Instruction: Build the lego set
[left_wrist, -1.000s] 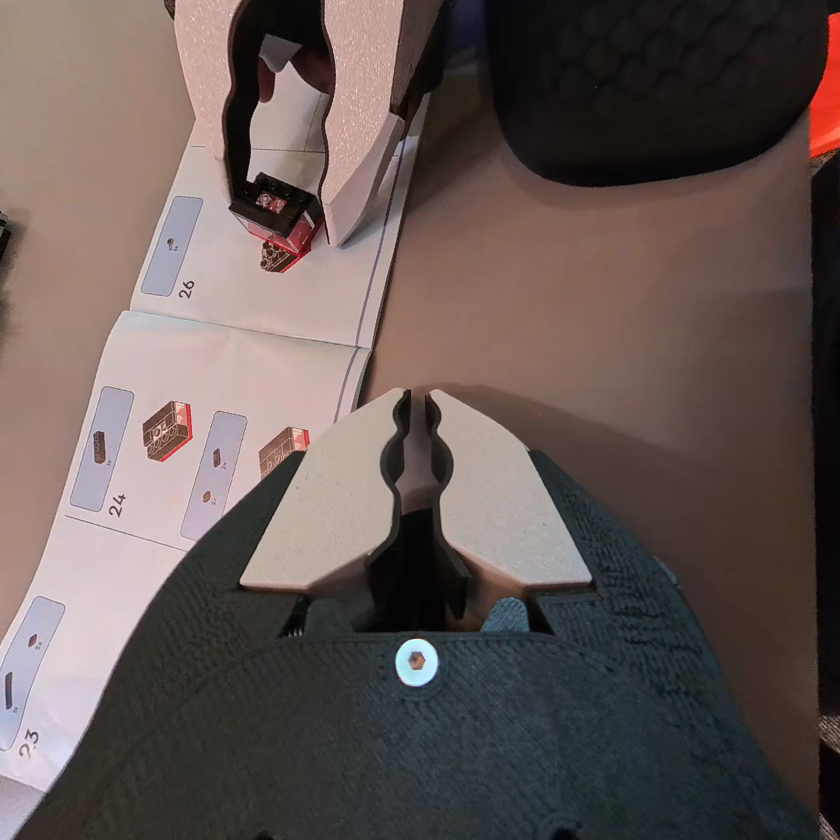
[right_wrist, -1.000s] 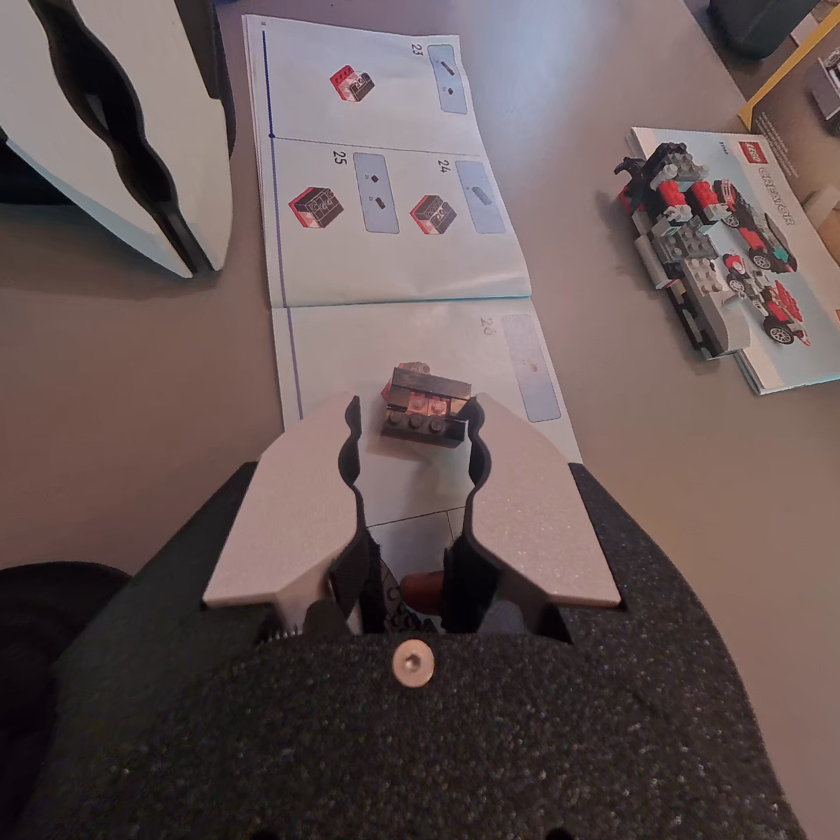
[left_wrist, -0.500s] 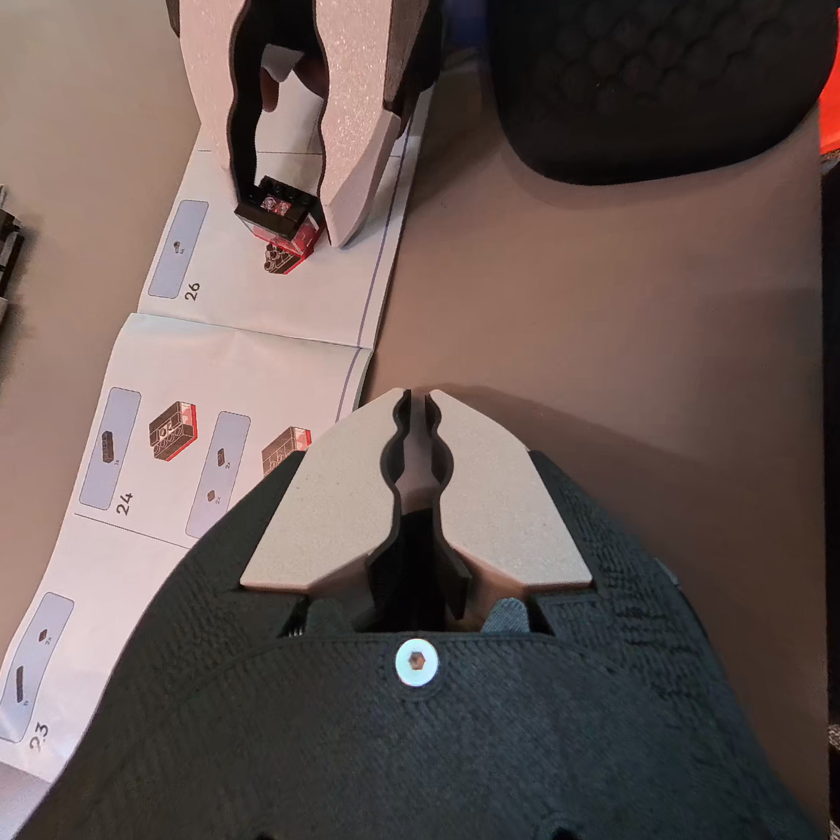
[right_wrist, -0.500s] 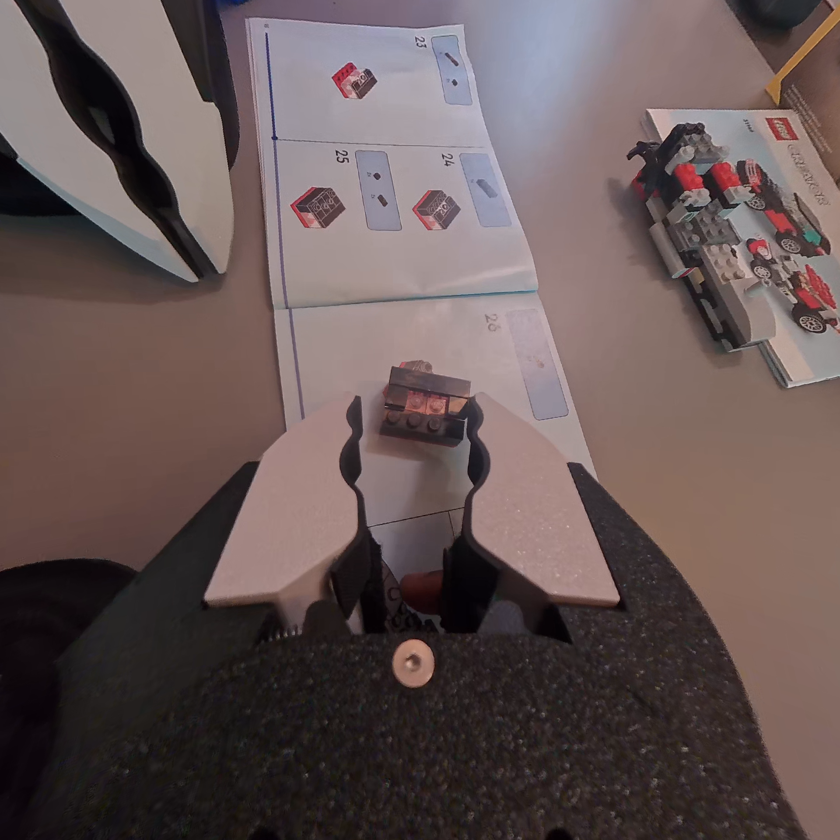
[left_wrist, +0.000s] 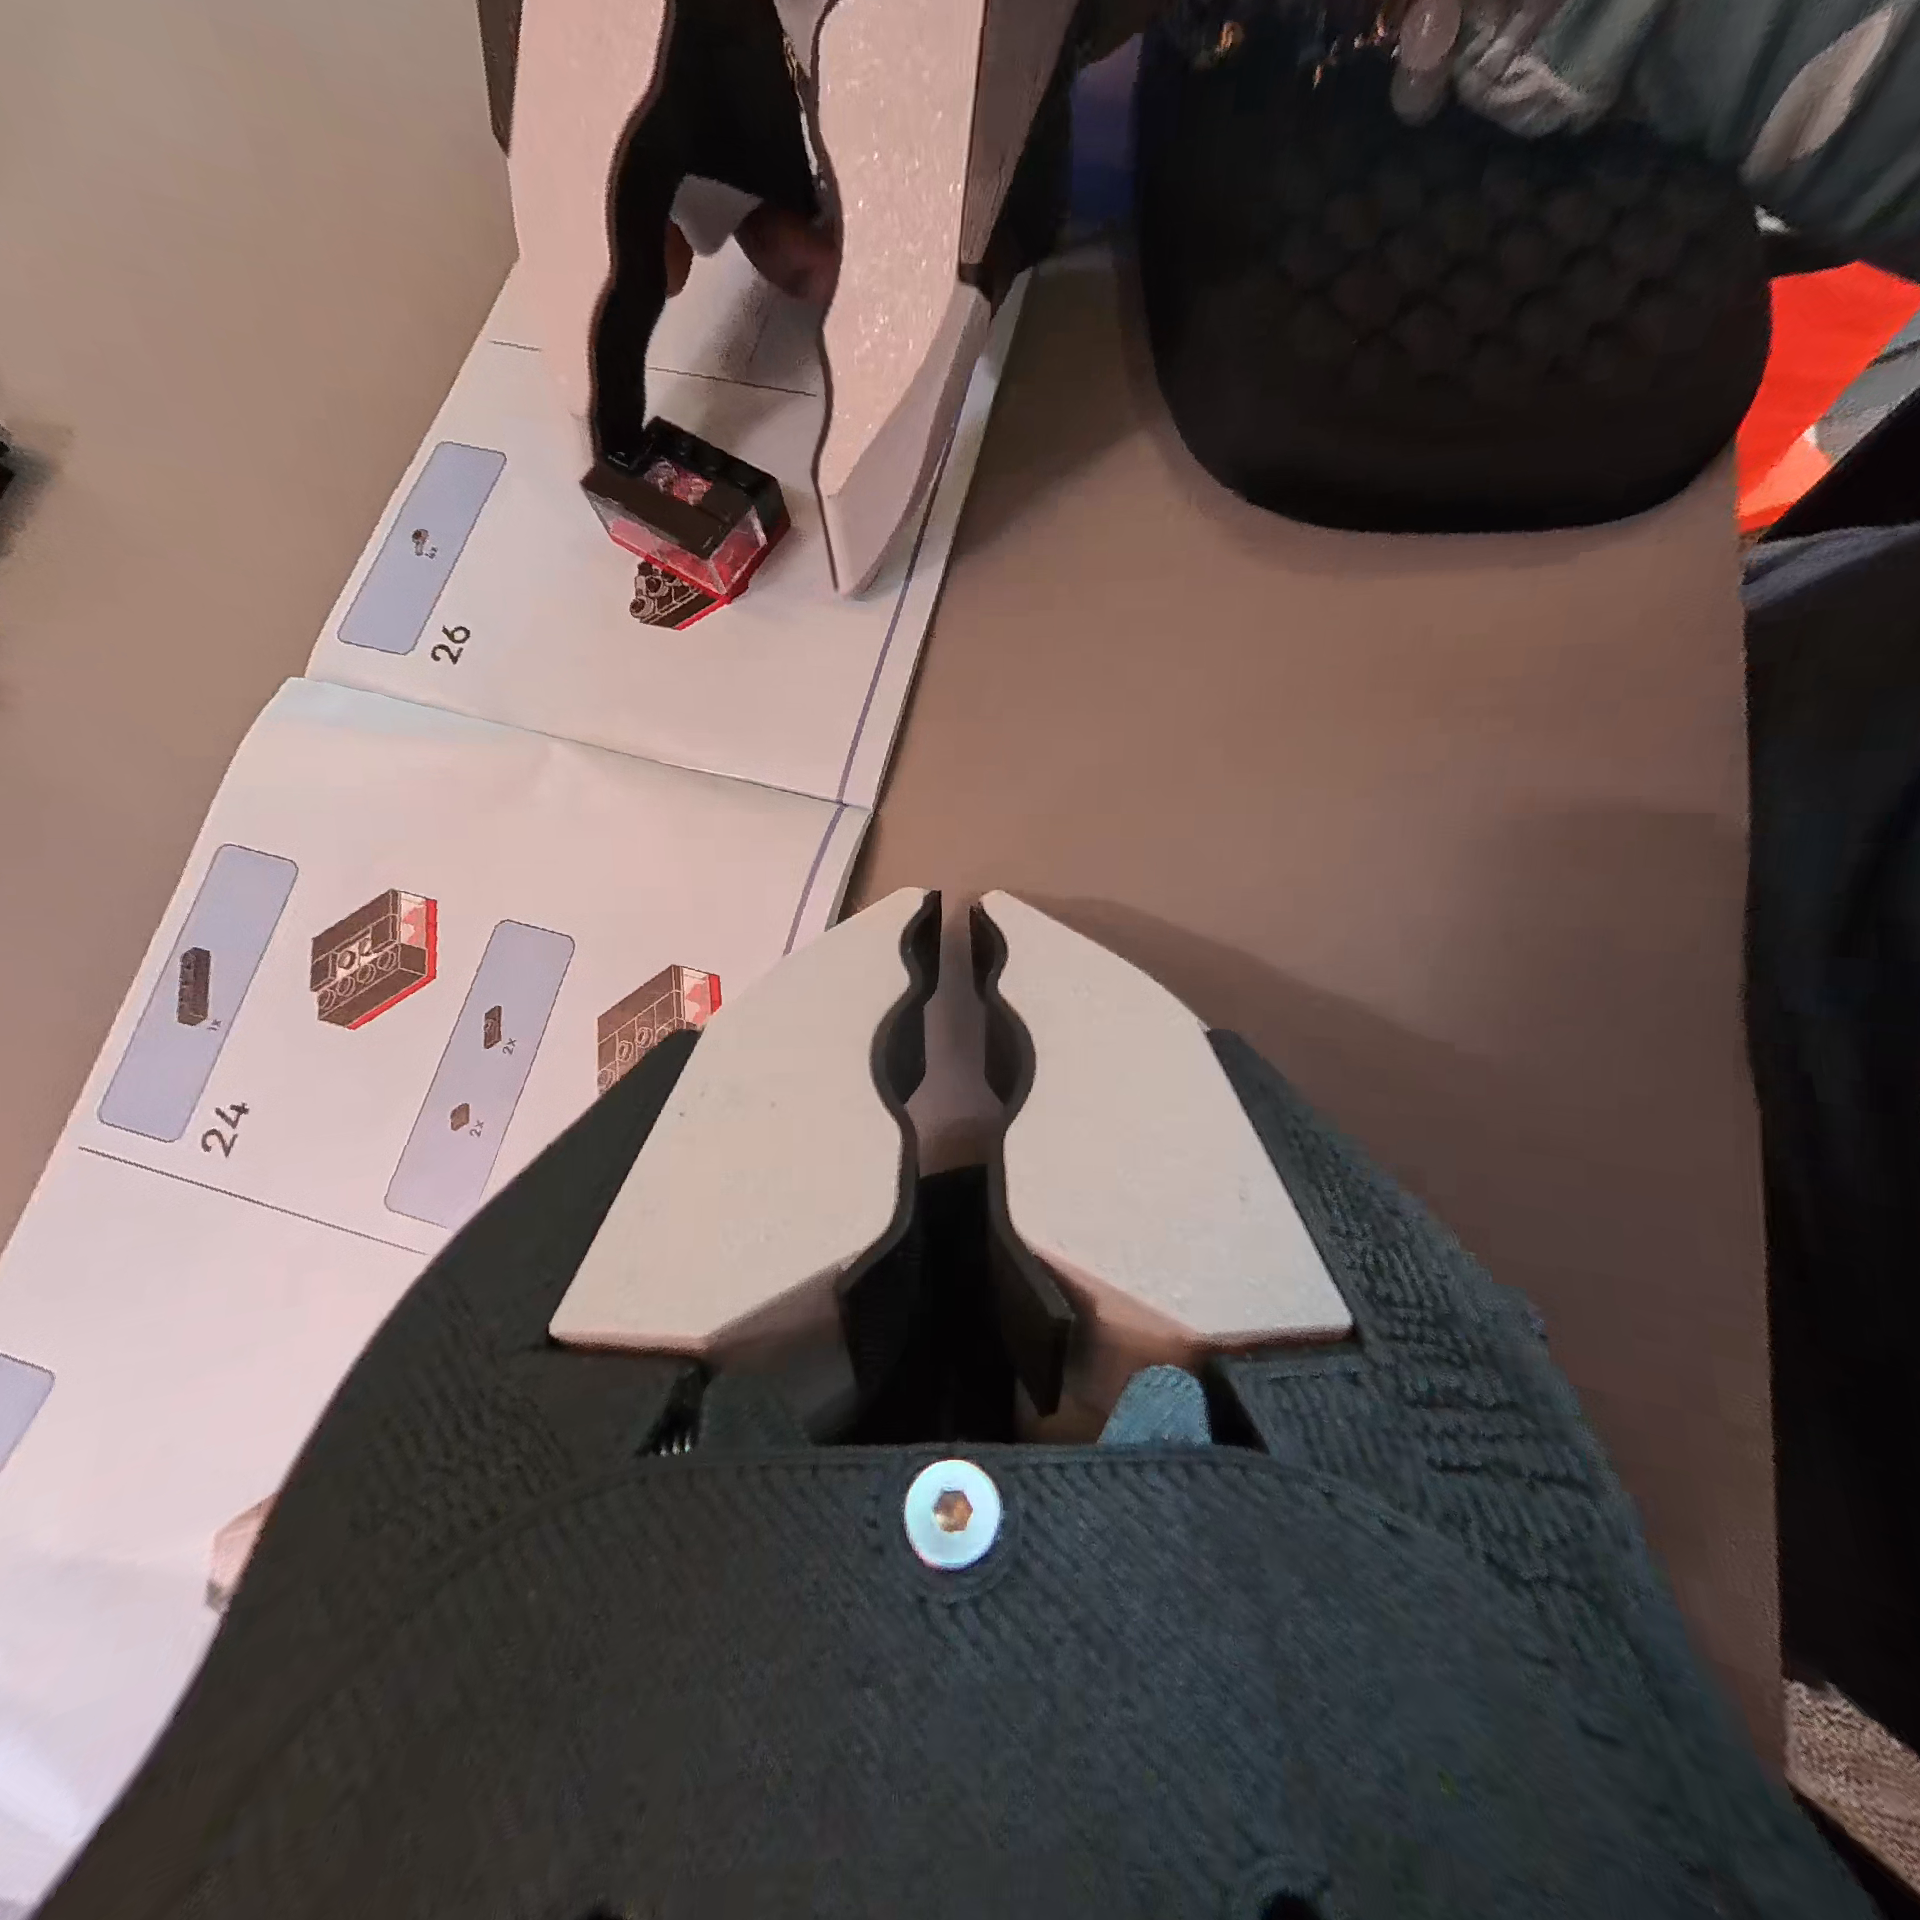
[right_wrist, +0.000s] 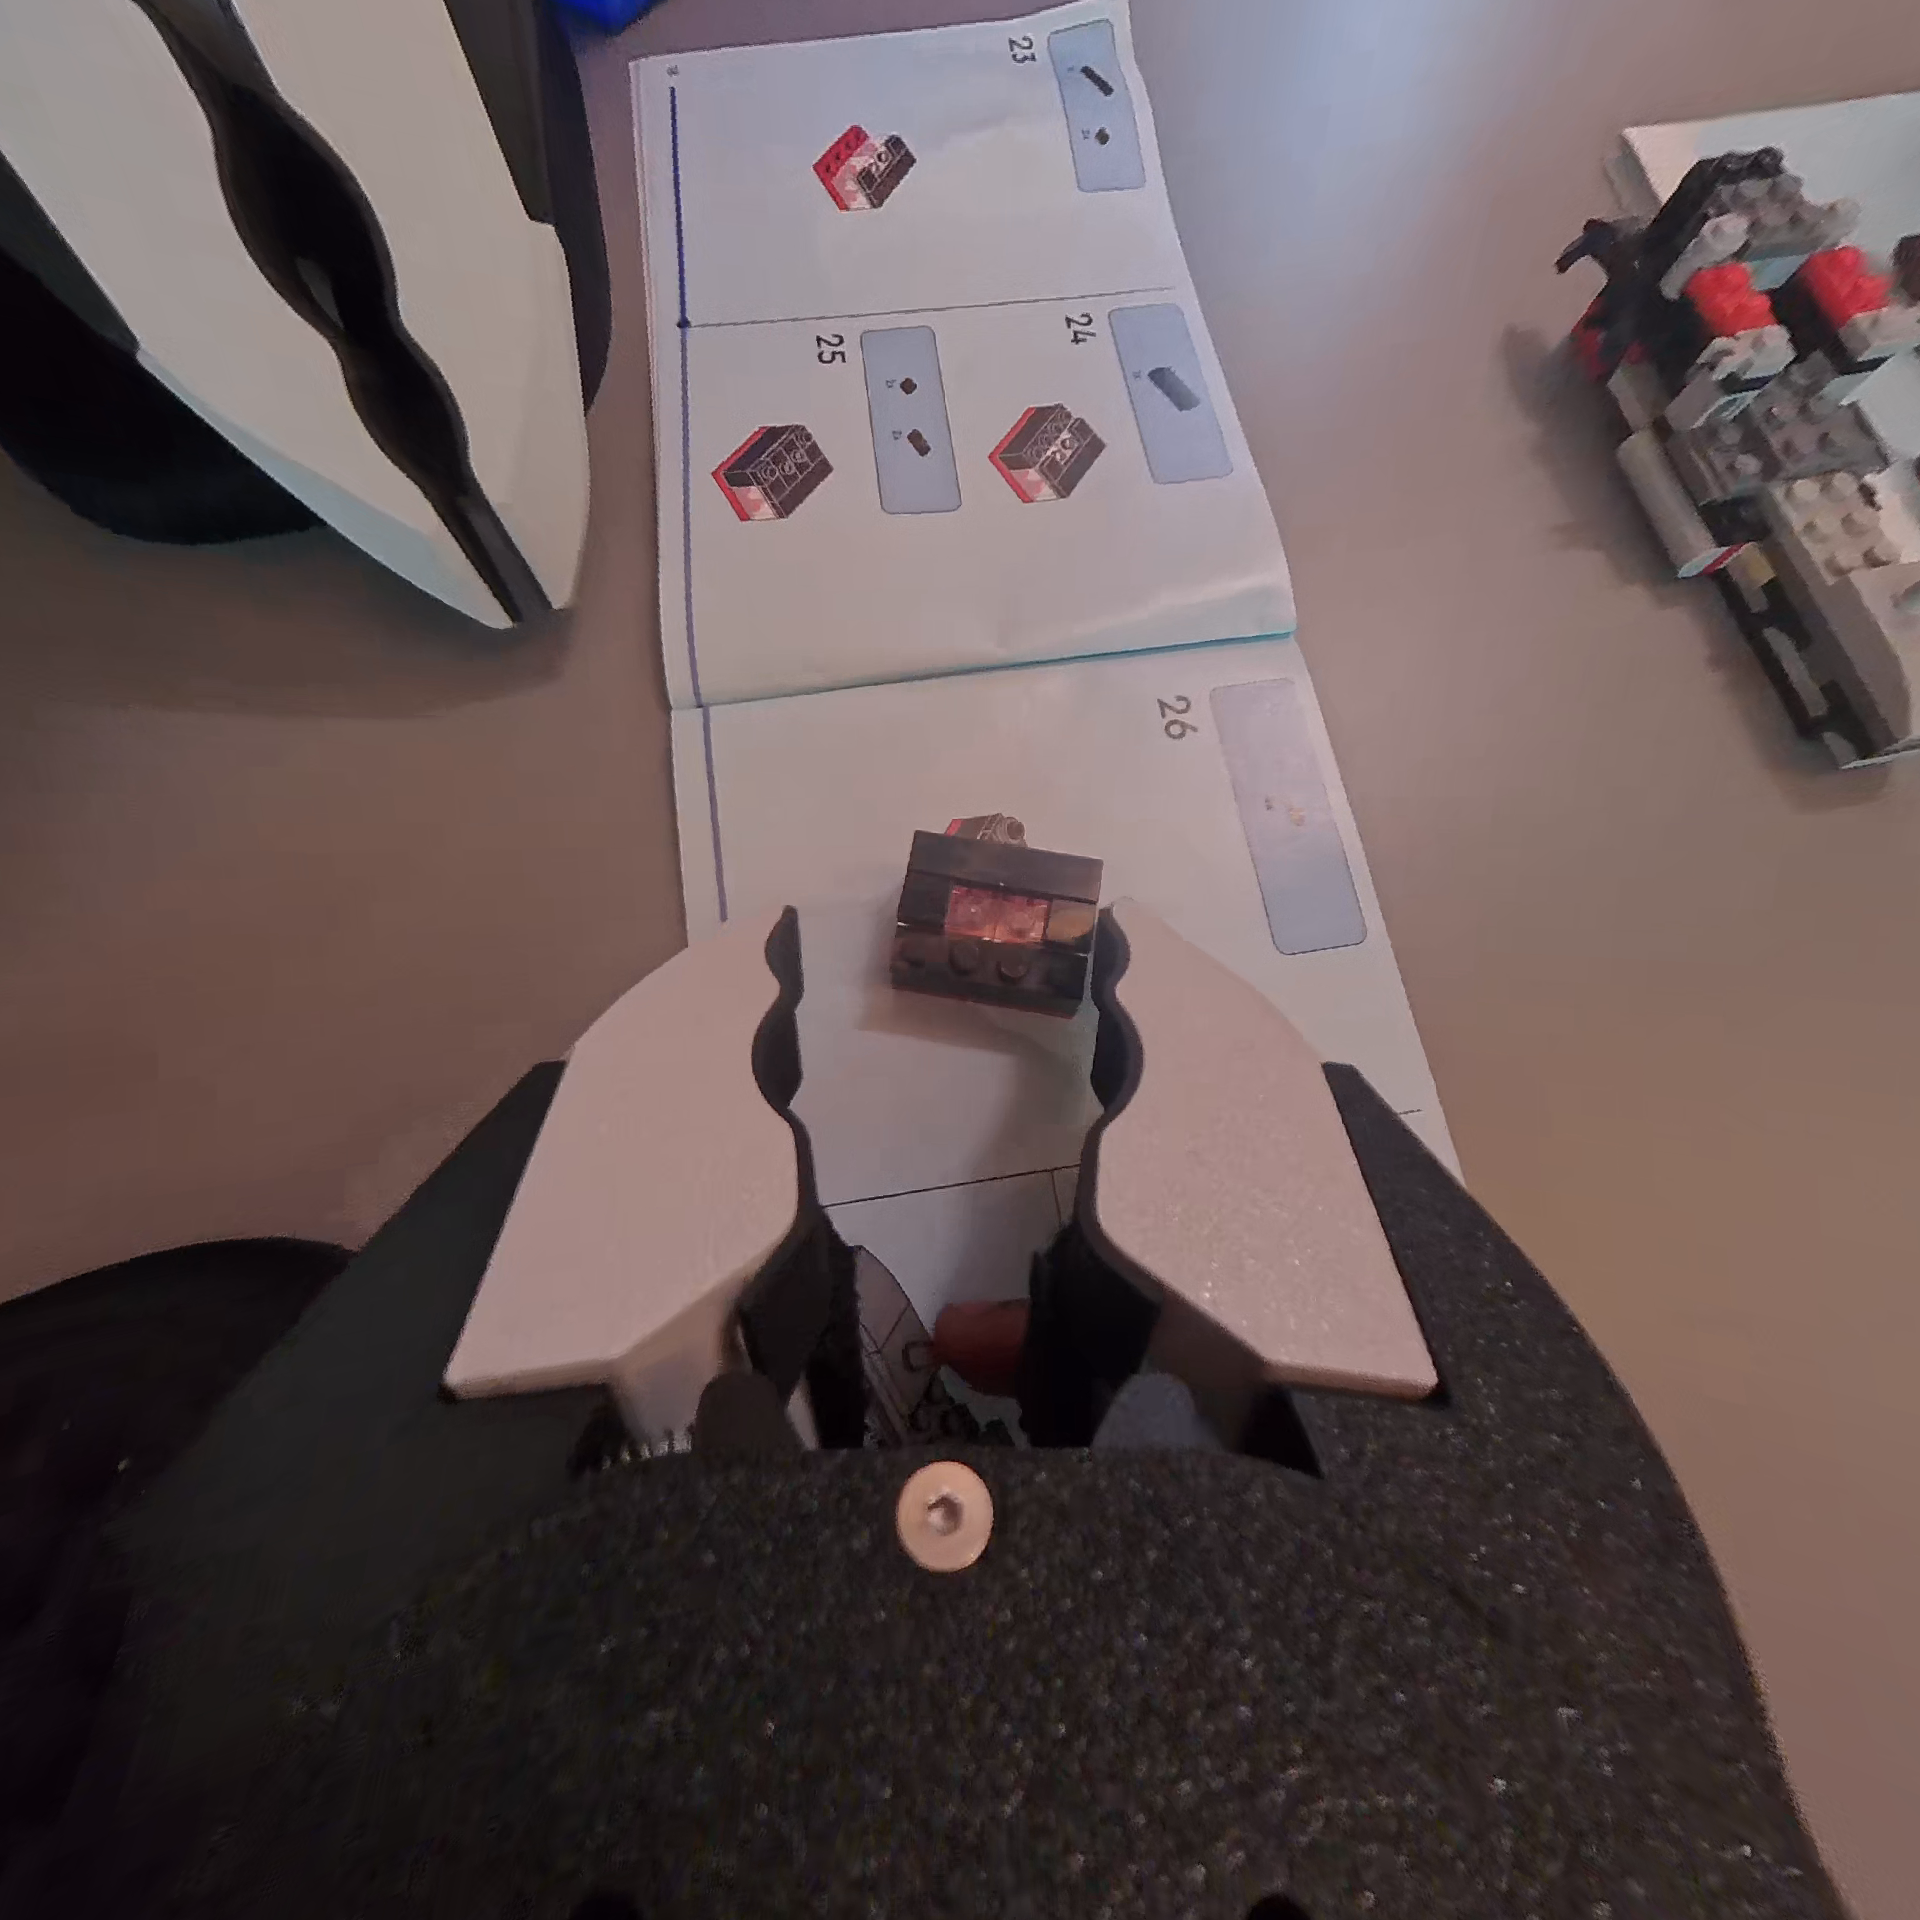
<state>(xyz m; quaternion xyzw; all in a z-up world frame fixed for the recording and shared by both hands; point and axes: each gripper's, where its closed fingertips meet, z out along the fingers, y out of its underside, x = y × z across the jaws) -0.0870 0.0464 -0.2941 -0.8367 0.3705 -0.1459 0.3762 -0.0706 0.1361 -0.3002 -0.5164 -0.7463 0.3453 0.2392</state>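
Lego sub-assembly (right_wrist: 992, 940), black with a translucent red centre, sits on the open instruction booklet (right_wrist: 966, 582), on the near page. Right gripper (right_wrist: 945, 935) is spread wide around it; in the left wrist view one finger (left_wrist: 613, 395) touches the block's end, while the other stands apart from it. Block not lifted, resting on paper. Left gripper (left_wrist: 954, 914) is nearly closed, only a thin slit between tips, nothing held; it hovers over the brown table (left_wrist: 1299, 831) just beside the booklet's edge. Partly built grey, black and red vehicle (right_wrist: 1766, 416) lies well apart at the far right, on a second booklet.
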